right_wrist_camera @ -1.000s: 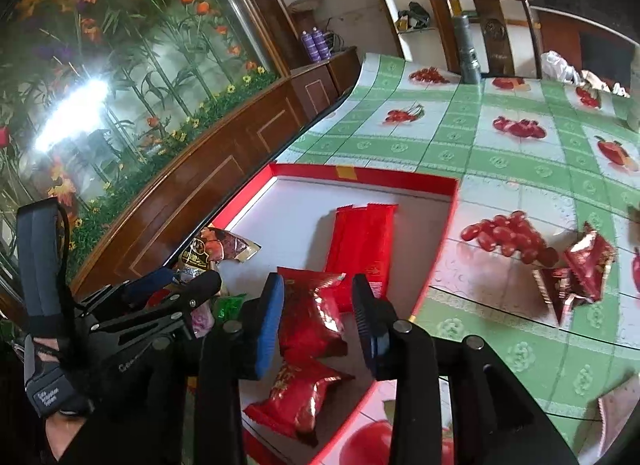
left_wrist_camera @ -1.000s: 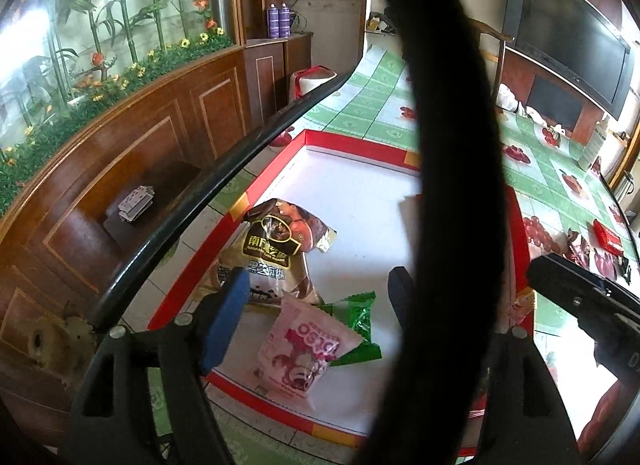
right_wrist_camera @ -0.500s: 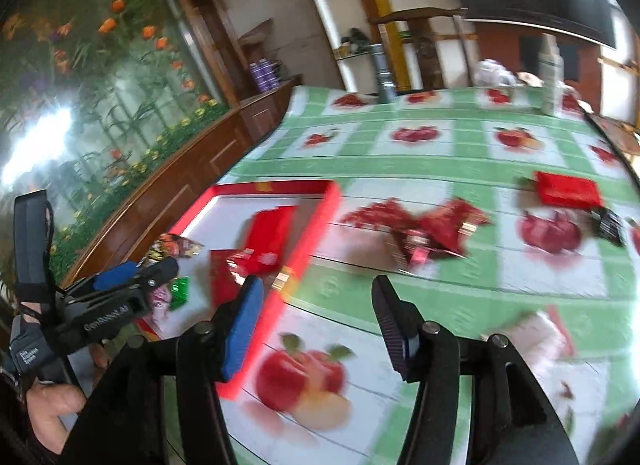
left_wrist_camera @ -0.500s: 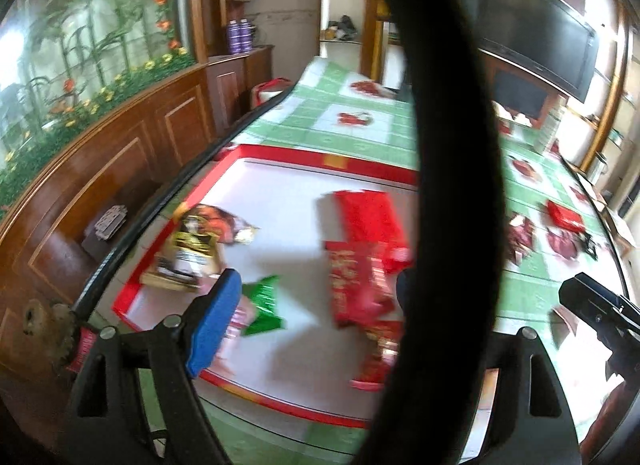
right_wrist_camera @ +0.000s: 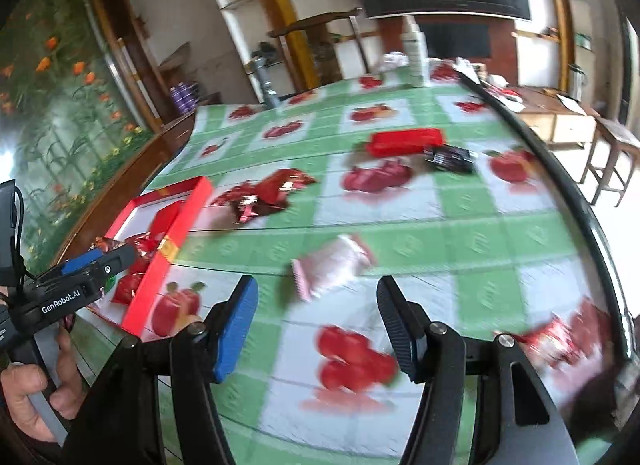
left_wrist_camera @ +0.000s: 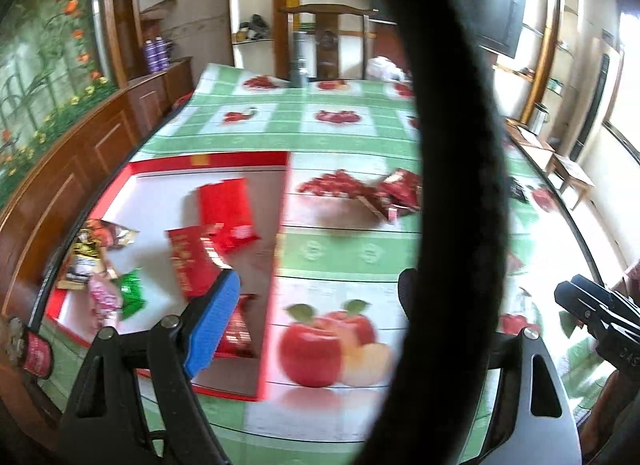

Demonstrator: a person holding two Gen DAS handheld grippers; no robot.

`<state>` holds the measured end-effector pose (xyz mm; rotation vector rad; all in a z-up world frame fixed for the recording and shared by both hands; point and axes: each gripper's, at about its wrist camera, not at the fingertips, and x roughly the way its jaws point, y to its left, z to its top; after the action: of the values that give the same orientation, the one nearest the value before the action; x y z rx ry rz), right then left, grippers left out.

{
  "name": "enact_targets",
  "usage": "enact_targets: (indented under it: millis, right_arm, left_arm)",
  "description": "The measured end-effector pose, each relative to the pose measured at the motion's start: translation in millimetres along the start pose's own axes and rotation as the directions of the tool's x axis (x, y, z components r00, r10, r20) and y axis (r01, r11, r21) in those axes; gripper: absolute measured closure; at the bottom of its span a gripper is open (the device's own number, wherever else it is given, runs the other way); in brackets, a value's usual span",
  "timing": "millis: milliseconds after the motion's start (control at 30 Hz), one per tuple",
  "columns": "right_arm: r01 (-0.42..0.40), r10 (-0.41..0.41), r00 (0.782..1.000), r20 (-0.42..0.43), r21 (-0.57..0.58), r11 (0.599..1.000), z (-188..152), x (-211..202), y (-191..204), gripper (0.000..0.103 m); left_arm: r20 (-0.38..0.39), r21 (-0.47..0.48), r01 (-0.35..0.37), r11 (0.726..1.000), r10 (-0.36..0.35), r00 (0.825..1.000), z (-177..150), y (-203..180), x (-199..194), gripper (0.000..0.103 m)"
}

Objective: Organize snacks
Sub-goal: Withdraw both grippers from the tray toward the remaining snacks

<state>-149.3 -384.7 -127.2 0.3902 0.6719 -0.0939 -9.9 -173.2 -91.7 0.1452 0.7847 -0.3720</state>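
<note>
The left gripper [left_wrist_camera: 316,297] is hanging over the tablecloth [left_wrist_camera: 340,253] at the right rim of the red tray [left_wrist_camera: 276,265], its jaws widening with nothing between them; a thick black strap [left_wrist_camera: 452,185] is crossing the left wrist view and hiding most of the right-hand finger. The tray is holding several snacks: a flat red packet [left_wrist_camera: 226,205], a second red packet [left_wrist_camera: 192,261] lying partly over it, a green packet [left_wrist_camera: 132,291], a pink packet [left_wrist_camera: 102,297] and a brown-and-gold bag [left_wrist_camera: 94,245] along the tray's left side. The blue pad of the left-hand finger [left_wrist_camera: 212,325] is covering part of another red packet [left_wrist_camera: 238,329] in the tray's near corner. The right gripper [right_wrist_camera: 316,325] is also opening, empty, and is pointing at a pink snack packet [right_wrist_camera: 332,265] lying on the tablecloth just ahead of its fingertips, not touching them. Crumpled red packets [right_wrist_camera: 268,193] are lying further off, beside the tray; a red box [right_wrist_camera: 406,141] and a dark packet [right_wrist_camera: 450,157] are lying well beyond. More red packets [right_wrist_camera: 560,337] are showing blurred at the near right edge.
</note>
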Motion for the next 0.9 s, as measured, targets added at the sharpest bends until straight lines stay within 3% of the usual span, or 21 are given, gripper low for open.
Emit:
enact_targets:
  millis: [300,500,900]
  right_arm:
    - [0.062,-0.064,0.997,0.039,0.052,0.997,-10,-33,-32,0.041]
    - [0.077,-0.081,0.995,0.051,0.08,0.994,-22,-48,-46,0.035]
    - [0.11,-0.109,0.994,-0.012,0.117,0.987,-38,-46,-62,0.034]
  left_arm:
    - [-0.002,0.075,0.052,0.996,-0.052,0.999,-1,-44,-4,0.02]
    - [-0.005,0.12,0.073,0.99,-0.073,0.997,-4,-67,-7,0.02]
    - [-0.045,0.205,0.133,0.97,-0.126,0.991,-8,-102,5,0.02]
